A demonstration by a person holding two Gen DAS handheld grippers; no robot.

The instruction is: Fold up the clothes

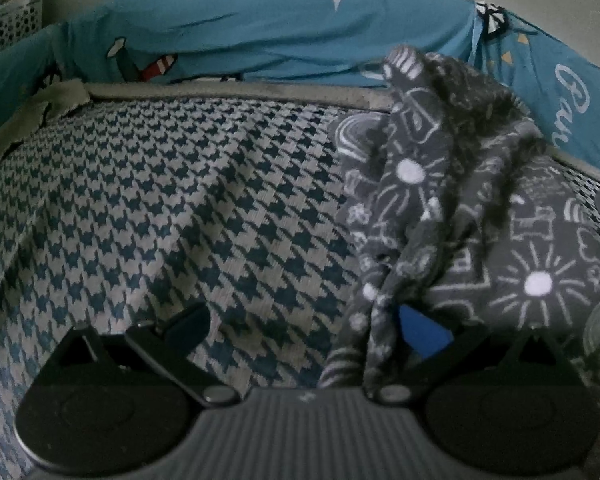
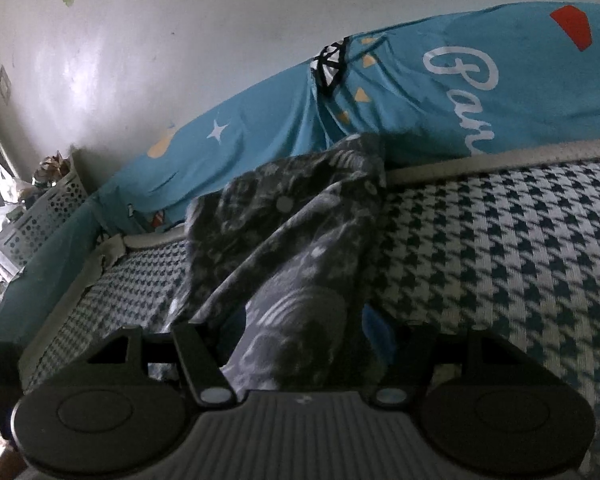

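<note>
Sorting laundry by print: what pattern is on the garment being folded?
Dark grey garment with white doodles: suns, rainbows. Clearest in the left wrist view.

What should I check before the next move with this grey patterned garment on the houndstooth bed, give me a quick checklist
1. Right gripper has the grey patterned garment between its fingers: ok.
2. Left gripper grips the same garment: cannot tell; cloth drapes over its right finger only.
3. Garment lies flat: not ok, bunched and lifted.
4. Houndstooth cover offers bare room to lay it: ok.
5. Teal bedding is apart from the garment: cannot tell.
</note>
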